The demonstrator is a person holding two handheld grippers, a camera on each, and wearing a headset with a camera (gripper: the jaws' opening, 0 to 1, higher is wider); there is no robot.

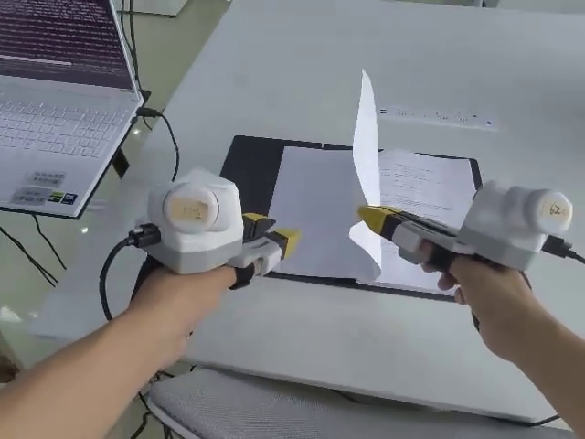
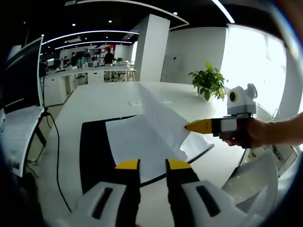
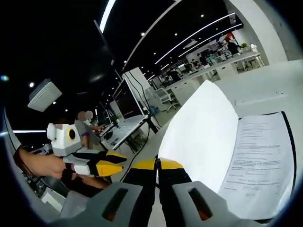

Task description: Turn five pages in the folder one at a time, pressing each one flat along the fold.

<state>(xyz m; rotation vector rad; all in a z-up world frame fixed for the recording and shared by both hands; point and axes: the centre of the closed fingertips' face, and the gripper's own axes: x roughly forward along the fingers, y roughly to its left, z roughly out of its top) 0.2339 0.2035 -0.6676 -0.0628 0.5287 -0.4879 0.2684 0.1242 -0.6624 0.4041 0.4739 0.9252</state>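
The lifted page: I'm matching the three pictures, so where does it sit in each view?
Head view: the lifted page stands on edge at centre, pinched low by the right gripper.
Left gripper view: centre, slanting up-left from the right gripper's tip.
Right gripper view: centre, rising from that view's own jaws.
Shared landmark: the laptop, left of the page throughout.

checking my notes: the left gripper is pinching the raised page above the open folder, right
No: the right gripper is pinching the raised page above the open folder. The head view shows it, and the left gripper hangs apart from the page.
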